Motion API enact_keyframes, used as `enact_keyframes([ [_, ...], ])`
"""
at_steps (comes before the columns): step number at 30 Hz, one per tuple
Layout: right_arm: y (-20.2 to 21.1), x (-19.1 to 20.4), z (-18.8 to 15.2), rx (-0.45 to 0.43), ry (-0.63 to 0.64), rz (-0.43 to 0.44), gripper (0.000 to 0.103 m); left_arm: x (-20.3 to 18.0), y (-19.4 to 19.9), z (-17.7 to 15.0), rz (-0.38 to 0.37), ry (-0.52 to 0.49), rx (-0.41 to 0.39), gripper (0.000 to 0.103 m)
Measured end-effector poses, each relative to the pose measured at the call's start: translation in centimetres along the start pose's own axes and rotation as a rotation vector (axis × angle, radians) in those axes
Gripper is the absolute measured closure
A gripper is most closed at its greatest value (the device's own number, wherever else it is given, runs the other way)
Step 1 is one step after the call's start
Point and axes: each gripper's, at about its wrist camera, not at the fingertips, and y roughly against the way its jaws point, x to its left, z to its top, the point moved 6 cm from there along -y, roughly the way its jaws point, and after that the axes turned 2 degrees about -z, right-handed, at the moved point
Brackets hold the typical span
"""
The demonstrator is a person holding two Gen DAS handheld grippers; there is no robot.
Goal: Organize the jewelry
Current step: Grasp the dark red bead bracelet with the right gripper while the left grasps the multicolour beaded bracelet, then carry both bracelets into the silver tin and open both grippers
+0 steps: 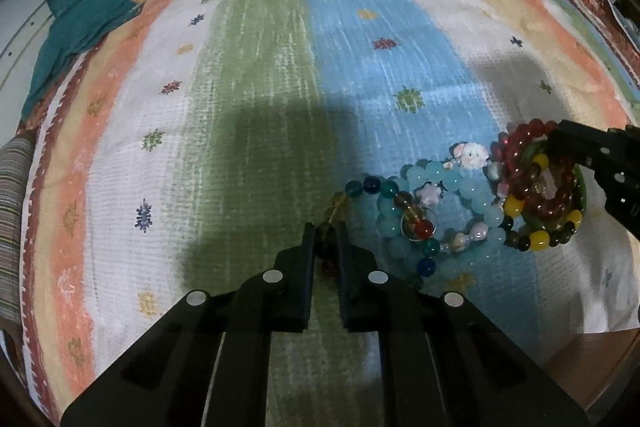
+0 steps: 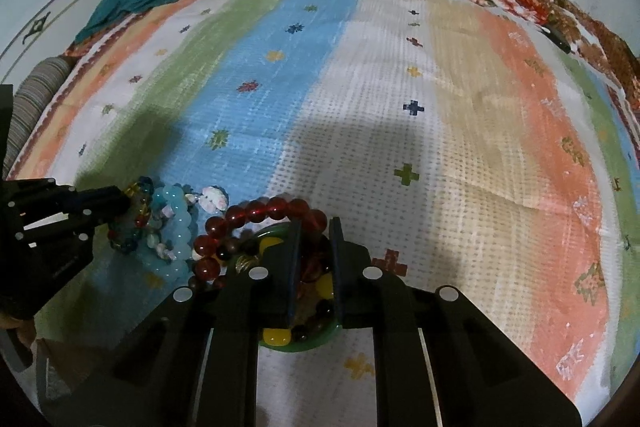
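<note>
A heap of beaded bracelets lies on a striped cloth with small stitched flowers, spread over what looks like a bed. The left tongs are nearly closed around a strand of the multicolored glass-bead bracelet, whose loop overlaps the pale blue bead bracelet beside it. To the right, touching that one, the dark red bead bracelet sits on top of a green bangle together with a strand of yellow and dark beads. The right tongs reach into this pile, jaws narrowly apart over the beads inside the bangle; whether they actually grip anything I cannot tell. A teal garment lies at the far left edge.
</note>
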Motion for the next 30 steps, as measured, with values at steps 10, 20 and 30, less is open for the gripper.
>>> enact_keyframes([
  [10,2.3,0.1,-0.1,-0.04,-0.026,-0.008,0.089,-0.1,2.6,0.6,-0.027,0.022,-0.05,0.094],
  [20,6.4,-0.6,-0.1,-0.109,-0.087,-0.049,0.089,-1.6,6.1,1.2,-0.048,-0.034,-0.14,0.094],
  [30,9.5,-1.6,-1.7,-0.147,-0.115,-0.106,0.089,-2.7,9.8,1.3,-0.088,-0.038,-0.212,0.094],
])
